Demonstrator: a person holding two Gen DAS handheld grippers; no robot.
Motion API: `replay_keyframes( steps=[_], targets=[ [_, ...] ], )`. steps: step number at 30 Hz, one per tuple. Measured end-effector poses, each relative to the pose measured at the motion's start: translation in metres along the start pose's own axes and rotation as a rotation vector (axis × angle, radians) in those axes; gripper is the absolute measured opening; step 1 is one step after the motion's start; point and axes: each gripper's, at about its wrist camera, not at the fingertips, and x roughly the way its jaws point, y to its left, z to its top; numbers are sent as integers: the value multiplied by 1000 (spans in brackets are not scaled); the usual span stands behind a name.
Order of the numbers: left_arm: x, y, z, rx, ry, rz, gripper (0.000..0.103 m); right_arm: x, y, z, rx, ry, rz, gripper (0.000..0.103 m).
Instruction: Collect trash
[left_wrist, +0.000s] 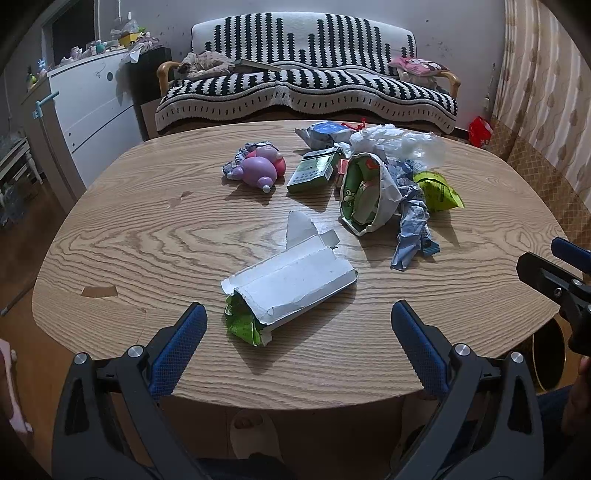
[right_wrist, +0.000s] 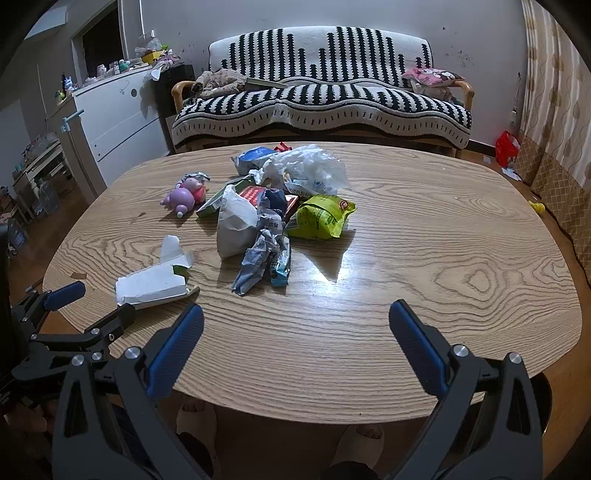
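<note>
Both tongs spread wide, holding nothing: left tongs (left_wrist: 298, 314) over desk (left_wrist: 147, 229) near edge, right tongs (right_wrist: 296, 314) alongside, same edge.

Torn-open white carton (left_wrist: 291, 282) lies flattened near the table's (left_wrist: 147, 240) front edge, green print showing at its ripped end. Further back toward the middle there's a heap: a yellow-green snack bag (right_wrist: 321, 218), a crumpled bluish wrapper (right_wrist: 264, 258), a white-and-green bag (left_wrist: 364, 192) lying on its side, and a clear plastic bag (right_wrist: 310, 168). A green box (left_wrist: 312, 171), I think, sits at the heap's left.
</note>
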Motion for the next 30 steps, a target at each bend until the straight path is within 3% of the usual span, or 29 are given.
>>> replay_keyframes(
  steps=[30],
  targets=[
    [1, -2, -2, 3, 3, 1, 97, -2, 0, -1, 1, -8, 1, 97]
  ],
)
